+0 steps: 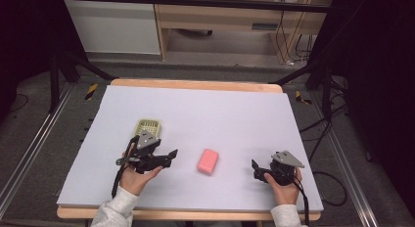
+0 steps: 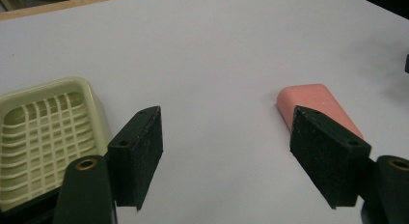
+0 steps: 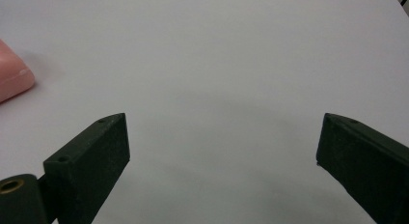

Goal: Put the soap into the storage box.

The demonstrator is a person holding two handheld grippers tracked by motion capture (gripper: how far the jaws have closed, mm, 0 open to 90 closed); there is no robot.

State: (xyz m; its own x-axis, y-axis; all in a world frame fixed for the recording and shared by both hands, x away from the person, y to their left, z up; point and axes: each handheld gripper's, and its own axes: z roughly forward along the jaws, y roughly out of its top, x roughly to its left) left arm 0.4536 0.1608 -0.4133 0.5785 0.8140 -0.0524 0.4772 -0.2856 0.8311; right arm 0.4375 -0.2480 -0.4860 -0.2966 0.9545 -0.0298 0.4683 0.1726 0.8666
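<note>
Black padded jaws of the left gripper stood apart with nothing between them, bare mat showing in the gap. Just past its right jaw lay the pink rounded rectangular soap bar, smooth and matte, flat on the pale lavender table mat, between the two grippers. In the high view its long axis ran from the near edge toward the far edge, tilted slightly right. A pale yellow-green slotted plastic soap dish sat beside the left jaw. The right gripper was released too, empty.
</note>
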